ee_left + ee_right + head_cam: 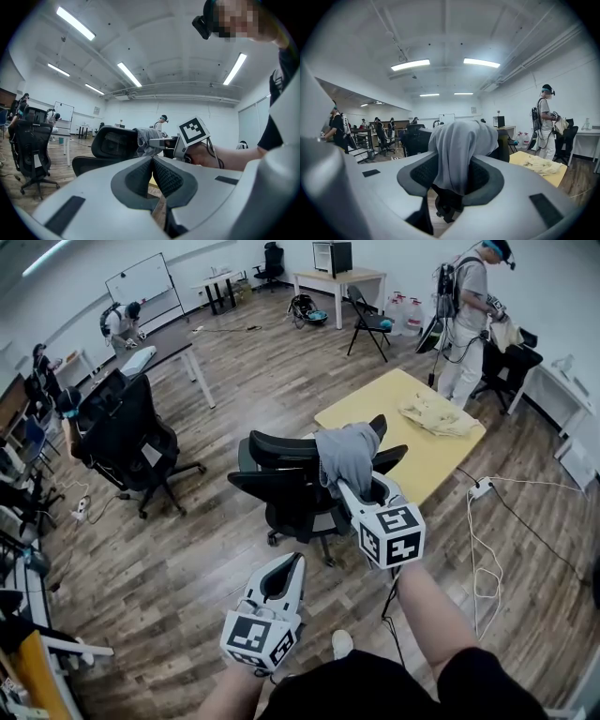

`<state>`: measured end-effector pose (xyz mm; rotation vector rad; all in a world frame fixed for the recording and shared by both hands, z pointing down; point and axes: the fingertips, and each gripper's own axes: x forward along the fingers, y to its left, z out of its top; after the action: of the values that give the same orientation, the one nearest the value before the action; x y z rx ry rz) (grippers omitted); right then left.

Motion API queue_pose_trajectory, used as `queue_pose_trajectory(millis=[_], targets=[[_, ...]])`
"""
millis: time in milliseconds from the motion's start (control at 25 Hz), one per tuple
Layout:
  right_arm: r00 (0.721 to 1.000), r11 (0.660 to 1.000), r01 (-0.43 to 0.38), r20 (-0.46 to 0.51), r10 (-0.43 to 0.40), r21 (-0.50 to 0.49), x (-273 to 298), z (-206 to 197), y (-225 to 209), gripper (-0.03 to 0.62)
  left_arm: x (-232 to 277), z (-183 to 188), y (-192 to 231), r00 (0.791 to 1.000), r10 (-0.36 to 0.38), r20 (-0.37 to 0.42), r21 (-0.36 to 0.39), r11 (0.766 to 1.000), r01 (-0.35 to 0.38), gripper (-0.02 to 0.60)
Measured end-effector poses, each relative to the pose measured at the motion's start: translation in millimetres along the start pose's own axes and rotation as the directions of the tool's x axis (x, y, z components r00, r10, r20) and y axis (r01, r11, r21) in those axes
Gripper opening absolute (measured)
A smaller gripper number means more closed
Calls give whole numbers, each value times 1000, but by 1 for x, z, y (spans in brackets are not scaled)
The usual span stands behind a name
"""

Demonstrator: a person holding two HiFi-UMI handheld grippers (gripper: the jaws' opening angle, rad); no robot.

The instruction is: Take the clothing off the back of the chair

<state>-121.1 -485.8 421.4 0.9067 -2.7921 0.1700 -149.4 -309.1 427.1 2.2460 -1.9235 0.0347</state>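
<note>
A grey piece of clothing (345,457) hangs over the back of the black office chair (281,486) in the middle of the head view. My right gripper (352,487) reaches into its lower edge. In the right gripper view the grey clothing (459,145) drops between the two pads, which press on it from both sides at the right gripper (452,177). My left gripper (292,562) hangs lower and nearer to me, short of the chair, its pads together with nothing between them (152,161). In the left gripper view, the chair (115,143) and the clothing (146,139) lie ahead.
A yellow table (422,442) with a beige cloth (436,415) on it stands just right of the chair. Another black chair (122,432) is at the left. A power strip and white cable (483,488) lie on the wooden floor at the right. A person (464,324) stands at the back right.
</note>
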Motion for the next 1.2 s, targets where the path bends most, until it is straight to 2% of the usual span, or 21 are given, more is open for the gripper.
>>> queue_pose_trajectory(millis=[120, 320, 600, 1200], targets=[[1000, 1000, 5, 1, -5, -1, -2, 1, 4, 109, -7, -1, 2, 1000, 7, 1, -5, 1000, -7, 18], [1000, 1000, 4, 4, -4, -6, -8, 5, 9, 81, -17, 2, 2, 1000, 7, 9, -3, 1000, -7, 18], [1000, 999, 0, 9, 1, -34, -22, 6, 23, 75, -33, 2, 0, 1000, 7, 15, -5, 1000, -7, 18], [999, 1000, 15, 33, -14, -27, -66, 1, 95, 75, -116, -2, 8, 999, -17, 28, 4, 1000, 17, 18]])
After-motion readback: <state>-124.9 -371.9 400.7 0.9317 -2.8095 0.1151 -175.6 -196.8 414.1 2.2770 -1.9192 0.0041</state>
